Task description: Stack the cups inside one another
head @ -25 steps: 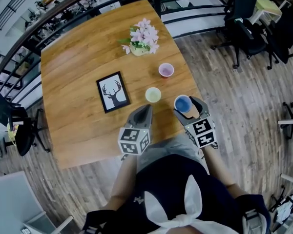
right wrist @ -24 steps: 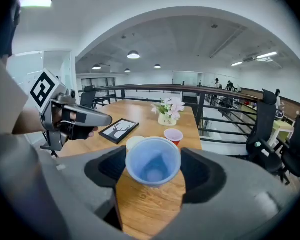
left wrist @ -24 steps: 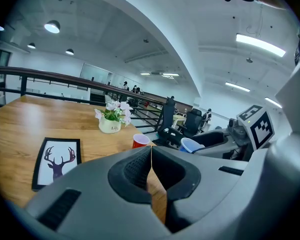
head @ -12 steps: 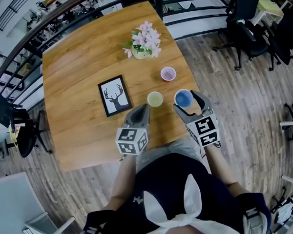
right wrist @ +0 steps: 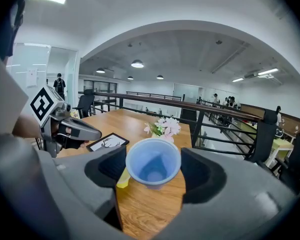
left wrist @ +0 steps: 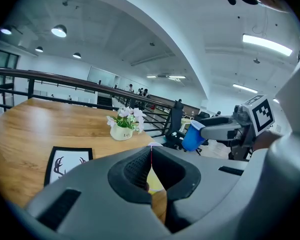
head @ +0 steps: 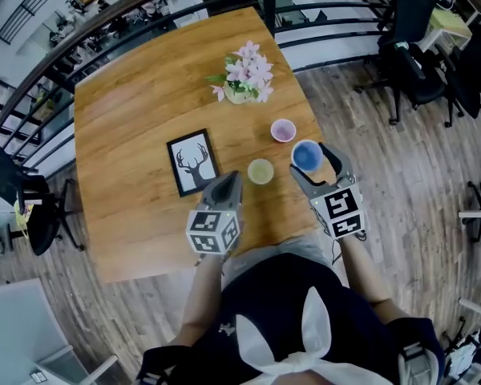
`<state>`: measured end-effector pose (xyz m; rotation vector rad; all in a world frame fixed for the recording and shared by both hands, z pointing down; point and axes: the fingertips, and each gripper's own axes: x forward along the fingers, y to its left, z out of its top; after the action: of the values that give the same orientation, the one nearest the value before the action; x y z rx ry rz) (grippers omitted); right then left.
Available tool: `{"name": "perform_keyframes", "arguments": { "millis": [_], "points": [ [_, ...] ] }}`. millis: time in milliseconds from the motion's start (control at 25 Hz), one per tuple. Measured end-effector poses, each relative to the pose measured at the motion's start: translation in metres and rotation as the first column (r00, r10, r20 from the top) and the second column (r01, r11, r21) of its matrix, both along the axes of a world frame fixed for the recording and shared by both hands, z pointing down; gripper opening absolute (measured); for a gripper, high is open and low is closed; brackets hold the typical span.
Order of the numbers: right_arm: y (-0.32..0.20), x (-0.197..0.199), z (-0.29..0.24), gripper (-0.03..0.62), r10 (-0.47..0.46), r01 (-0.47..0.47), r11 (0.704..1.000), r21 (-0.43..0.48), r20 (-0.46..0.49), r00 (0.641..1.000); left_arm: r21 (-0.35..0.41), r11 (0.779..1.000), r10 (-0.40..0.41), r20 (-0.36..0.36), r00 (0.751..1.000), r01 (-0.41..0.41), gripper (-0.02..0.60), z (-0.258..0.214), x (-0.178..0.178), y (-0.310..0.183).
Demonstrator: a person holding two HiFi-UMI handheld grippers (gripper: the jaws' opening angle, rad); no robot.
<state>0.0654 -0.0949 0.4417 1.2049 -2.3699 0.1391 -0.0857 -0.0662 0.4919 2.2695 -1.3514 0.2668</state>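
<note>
My right gripper (head: 309,162) is shut on a blue cup (head: 305,155), held upright above the table's right edge; in the right gripper view the blue cup (right wrist: 153,163) fills the gap between the jaws. A yellow-green cup (head: 260,171) stands on the table just left of it, and a pink cup (head: 283,130) stands farther back. My left gripper (head: 228,183) is shut with nothing in it, its tips a little short and left of the yellow-green cup (left wrist: 154,183). The left gripper view shows the blue cup (left wrist: 192,135) raised at the right.
A framed deer picture (head: 192,161) lies left of the cups. A pot of pink flowers (head: 247,77) stands behind the pink cup. The wooden table (head: 128,119) ends close to the right of the cups, above a plank floor. Railings run behind the table.
The right gripper has carried the blue cup up and farther back along the table's right side, past the yellow-green cup. The left gripper has drifted slightly left of that cup.
</note>
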Motion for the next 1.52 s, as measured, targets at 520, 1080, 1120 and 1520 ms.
{"name": "perform_keyframes", "arguments": {
  "millis": [520,1080,1120,1520],
  "points": [
    [-0.044,-0.015,-0.008,0.337,-0.038,0.039,0.998,0.044,-0.016,0.999,-0.02,0.999,-0.039,0.015,0.999,0.04,0.018,0.01,-0.018,-0.01],
    [-0.08,-0.029,-0.012,0.337,-0.062,0.062,0.996,0.061,0.001,0.998,-0.028,0.997,-0.069,0.024,0.997,0.07,0.018,0.014,-0.035,-0.027],
    [-0.082,-0.03,-0.01,0.337,-0.062,0.061,0.996,0.058,0.0,0.998,-0.03,0.997,-0.068,0.026,0.997,0.069,0.018,0.015,-0.035,-0.027],
    [-0.096,-0.033,0.008,0.337,-0.056,0.056,0.998,0.021,0.0,0.998,-0.052,0.996,-0.065,0.034,0.997,0.067,0.018,0.026,-0.04,-0.033]
  ]
}}
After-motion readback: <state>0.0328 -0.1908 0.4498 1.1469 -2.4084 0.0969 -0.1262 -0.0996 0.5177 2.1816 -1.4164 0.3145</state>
